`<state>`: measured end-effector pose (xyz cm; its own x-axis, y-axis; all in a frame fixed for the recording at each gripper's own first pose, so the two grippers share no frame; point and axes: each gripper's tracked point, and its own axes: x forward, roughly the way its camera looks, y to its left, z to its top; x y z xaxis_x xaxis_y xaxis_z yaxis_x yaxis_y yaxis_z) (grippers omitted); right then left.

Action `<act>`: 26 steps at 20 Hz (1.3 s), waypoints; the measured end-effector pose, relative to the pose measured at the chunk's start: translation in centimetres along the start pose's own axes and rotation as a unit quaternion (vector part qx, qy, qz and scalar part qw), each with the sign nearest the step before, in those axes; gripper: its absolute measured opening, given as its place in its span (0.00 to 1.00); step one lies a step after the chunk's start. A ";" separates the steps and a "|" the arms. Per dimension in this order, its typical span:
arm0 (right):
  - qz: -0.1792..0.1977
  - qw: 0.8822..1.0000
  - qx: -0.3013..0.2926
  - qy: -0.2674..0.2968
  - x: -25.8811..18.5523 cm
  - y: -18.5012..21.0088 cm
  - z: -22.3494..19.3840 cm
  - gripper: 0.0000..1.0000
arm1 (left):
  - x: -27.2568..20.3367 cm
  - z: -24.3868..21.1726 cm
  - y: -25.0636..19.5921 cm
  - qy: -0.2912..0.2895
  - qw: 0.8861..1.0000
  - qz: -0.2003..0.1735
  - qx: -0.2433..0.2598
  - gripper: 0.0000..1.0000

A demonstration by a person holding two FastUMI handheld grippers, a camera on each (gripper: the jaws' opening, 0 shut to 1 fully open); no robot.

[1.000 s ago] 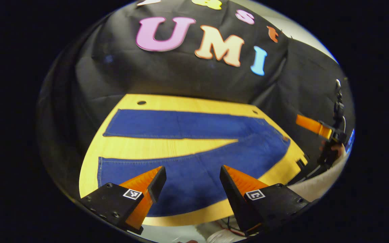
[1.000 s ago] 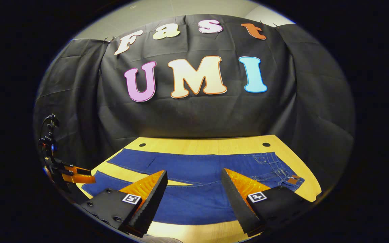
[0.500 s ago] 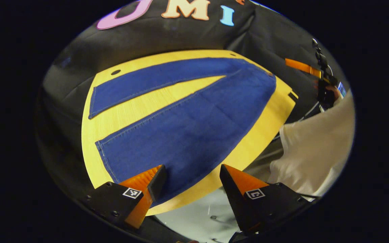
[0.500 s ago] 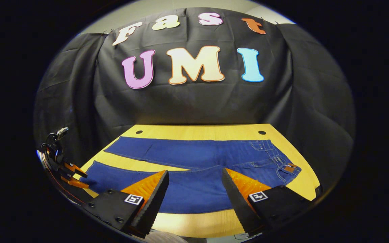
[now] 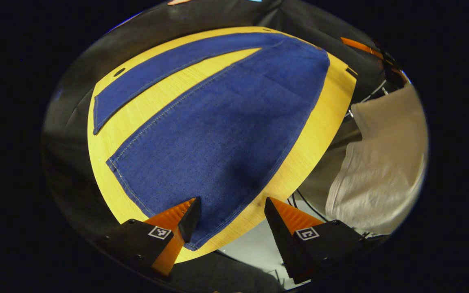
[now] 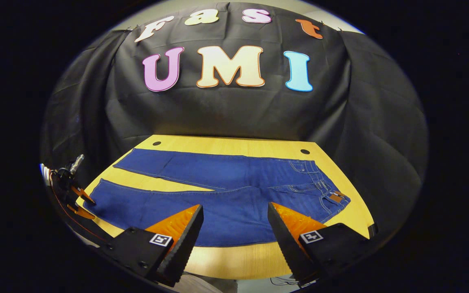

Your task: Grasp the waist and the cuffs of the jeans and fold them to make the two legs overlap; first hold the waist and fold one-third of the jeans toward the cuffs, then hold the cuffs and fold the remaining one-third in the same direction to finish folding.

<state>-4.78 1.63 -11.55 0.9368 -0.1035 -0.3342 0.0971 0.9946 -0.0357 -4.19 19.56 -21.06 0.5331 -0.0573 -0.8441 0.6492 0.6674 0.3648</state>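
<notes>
Jeans (image 6: 226, 191) lie flat on the yellow wooden table (image 6: 259, 260), legs spread apart in a narrow V, so the first fold has not yet begun. In the right gripper view we see the waist (image 6: 332, 195) toward the table's right end and the two cuffs toward its left end; the far leg (image 6: 185, 165) runs along the back edge, the near leg (image 5: 218, 134) along the front edge.

Our left gripper (image 5: 230, 219) hovers with its fingers spread wide over the near leg's cuff (image 5: 153, 199), close to the table's front left corner. One finger sits over the hem and the other over bare wood past the front edge; whether either touches the cloth we cannot tell. Our right gripper (image 6: 234, 228) is likewise spread wide, held above the near leg's middle and gripping nothing. A pale sleeve (image 5: 381, 162) of the person shows beyond the front edge in the left gripper view.

We judge the denim fairly heavy and limp: it will sag between two holds and drag on the wood rather than slide freely. Thick seams offer the firmest purchase, so we would pinch the near cuff at its hem and the near end of the waistband, then carry that leg over the far one.
</notes>
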 end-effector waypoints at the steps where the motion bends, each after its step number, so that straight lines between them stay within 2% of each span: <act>1: -0.001 1.000 -0.002 0.002 -0.1 -0.2 -0.2 0.98 | 0.1 -0.1 0.4 0.006 1.000 0.009 0.013 0.94; 2: -0.003 1.000 -0.005 0.003 -0.2 -0.4 -0.4 0.96 | 0.2 -0.3 0.5 0.009 1.000 0.013 0.020 0.93; 4: -0.004 1.000 -0.007 0.009 -0.1 -0.7 -0.9 0.98 | 0.3 -0.3 0.5 0.015 1.000 0.014 0.021 0.89; 8: -0.002 1.000 -0.002 0.016 0.0 -0.5 -1.7 0.97 | 0.3 -0.4 0.5 0.028 0.999 0.013 0.014 0.91; 9: -0.001 1.000 0.000 0.017 0.2 -0.5 -2.0 0.98 | 0.3 -0.4 0.5 0.028 0.999 0.014 0.014 0.87; 11: 0.002 1.000 0.005 0.020 0.3 -0.1 -2.3 0.99 | 0.3 -0.2 0.3 0.025 0.999 0.015 0.019 0.90; 13: 0.007 1.000 0.009 0.024 0.3 0.1 -2.6 0.97 | 0.3 -0.2 0.3 0.019 0.999 0.016 0.029 0.84; 15: 0.011 1.000 0.010 0.027 0.4 0.3 -2.8 0.96 | 0.4 0.2 0.6 0.012 0.999 0.019 0.023 0.76; 20: 0.029 0.999 0.010 0.031 0.9 1.2 -3.1 0.99 | 0.7 1.1 1.3 0.000 1.000 0.030 -0.005 0.09; 21: 0.038 0.999 0.007 0.034 1.1 1.5 -3.3 0.99 | 0.8 1.2 1.2 0.003 1.000 0.026 -0.010 0.07; 22: 0.049 0.998 0.002 0.039 1.3 1.8 -3.5 0.99 | 0.7 1.2 1.1 0.004 1.000 0.018 -0.012 0.00; 26: 0.107 0.991 -0.027 0.069 2.7 2.2 -4.9 0.96 | 0.7 1.3 1.3 0.020 0.999 -0.009 -0.037 0.00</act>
<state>-3.67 3.49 -17.13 0.8786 0.1068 -0.4654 -0.1204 0.9927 0.0007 -2.26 19.39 -20.65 0.4987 -0.0420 -0.8657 0.6163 0.7195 0.3201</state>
